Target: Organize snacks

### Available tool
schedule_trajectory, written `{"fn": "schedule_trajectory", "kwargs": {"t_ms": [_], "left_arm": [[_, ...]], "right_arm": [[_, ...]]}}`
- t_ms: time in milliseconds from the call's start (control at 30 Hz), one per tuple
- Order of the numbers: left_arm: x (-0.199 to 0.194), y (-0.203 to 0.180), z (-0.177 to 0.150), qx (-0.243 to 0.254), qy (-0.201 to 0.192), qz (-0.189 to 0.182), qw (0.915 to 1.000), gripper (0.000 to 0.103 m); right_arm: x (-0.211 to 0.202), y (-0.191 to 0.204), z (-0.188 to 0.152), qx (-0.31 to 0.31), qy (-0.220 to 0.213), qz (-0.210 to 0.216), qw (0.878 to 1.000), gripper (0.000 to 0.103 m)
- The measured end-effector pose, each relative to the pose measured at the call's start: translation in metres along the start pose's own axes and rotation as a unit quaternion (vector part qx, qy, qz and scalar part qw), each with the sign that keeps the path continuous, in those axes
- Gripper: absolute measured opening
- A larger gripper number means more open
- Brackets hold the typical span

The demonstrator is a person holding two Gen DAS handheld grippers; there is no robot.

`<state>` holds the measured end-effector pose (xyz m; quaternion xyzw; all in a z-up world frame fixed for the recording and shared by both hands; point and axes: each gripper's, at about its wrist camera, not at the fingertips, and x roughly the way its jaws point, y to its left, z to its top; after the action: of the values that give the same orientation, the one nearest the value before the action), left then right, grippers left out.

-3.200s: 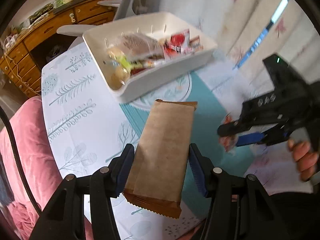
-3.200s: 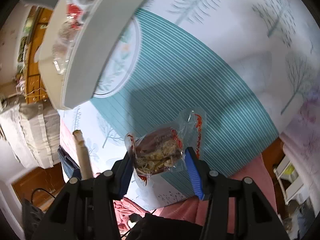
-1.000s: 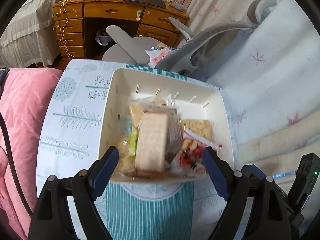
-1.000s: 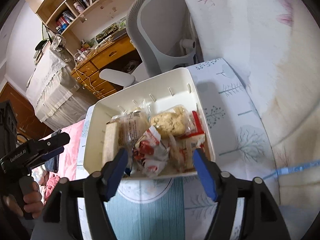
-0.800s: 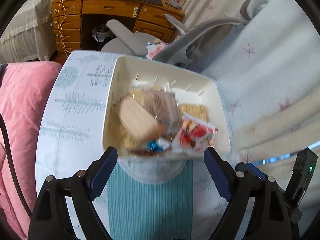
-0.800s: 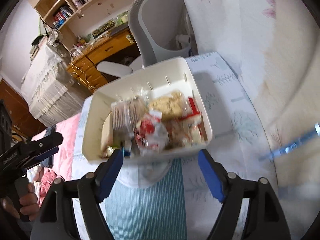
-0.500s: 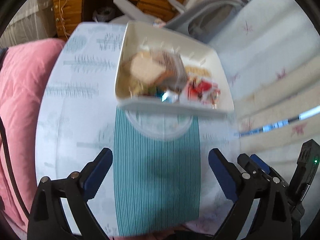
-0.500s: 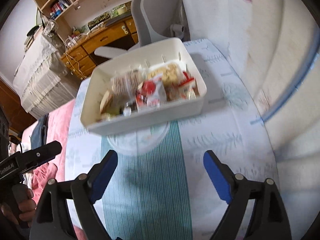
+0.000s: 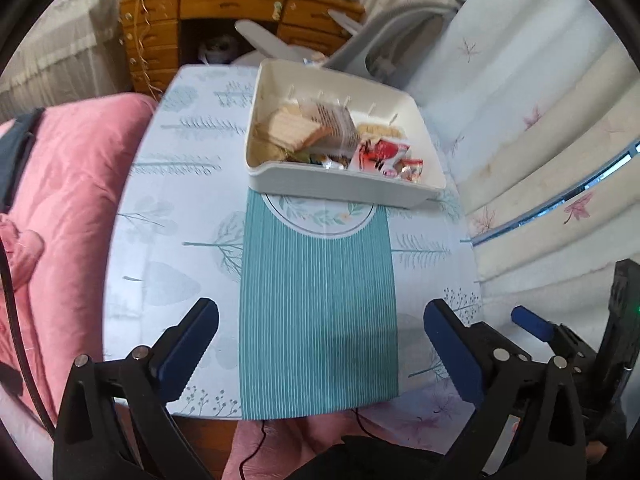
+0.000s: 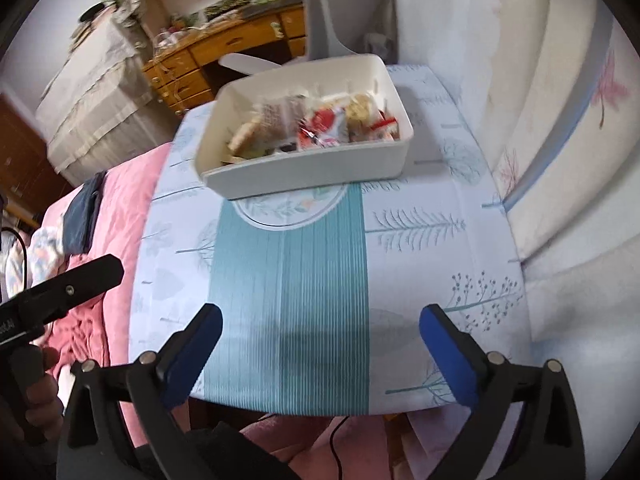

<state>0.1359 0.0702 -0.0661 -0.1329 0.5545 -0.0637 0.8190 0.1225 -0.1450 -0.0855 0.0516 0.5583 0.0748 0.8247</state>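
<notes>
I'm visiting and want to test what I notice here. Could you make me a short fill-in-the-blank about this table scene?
1. The snacks all lie inside the white ____.
2. Both the left gripper and the right gripper hold ____.
3. The striped band down the tablecloth is coloured ____.
4. The cloth beside the table's left edge is ____.

Missing words: bin; nothing; teal; pink
</notes>
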Motion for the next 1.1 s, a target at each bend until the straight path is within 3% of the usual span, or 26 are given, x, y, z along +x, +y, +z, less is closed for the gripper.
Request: {"fn": "schedule_trajectory", "kwargs": {"t_ms": [133, 333, 533, 667, 1100], "left_arm": [[-0.028, -0.016, 0.001, 0.008, -0.027, 0.044, 0.9986, 0.102], [-0.059, -0.034, 0.002, 0.004, -0.053, 0.058, 0.9969, 0.102], [-0.071, -0.052, -0.009, 0.011, -0.07, 0.095, 0.9929, 0.102], [-0.074, -0.059, -0.015, 0.015, -0.077, 0.115, 0.9903, 0.102], [-0.076, -0.076, -0.027, 0.028, -0.111, 0.15, 0.9821, 0.102]], "right_arm": [[-0.032, 0.0, 0.006, -0.018, -0.015, 0.015, 1.0, 0.102], [-0.071, -0.004, 0.011, -0.012, -0.036, 0.038, 0.999, 0.103], [-0.095, -0.002, 0.002, -0.016, -0.063, 0.035, 0.997, 0.103], [-0.1, -0.005, -0.002, -0.013, -0.081, -0.002, 0.997, 0.103], [-0.087, -0.012, -0.008, -0.013, -0.067, 0.015, 0.998, 0.103]]}}
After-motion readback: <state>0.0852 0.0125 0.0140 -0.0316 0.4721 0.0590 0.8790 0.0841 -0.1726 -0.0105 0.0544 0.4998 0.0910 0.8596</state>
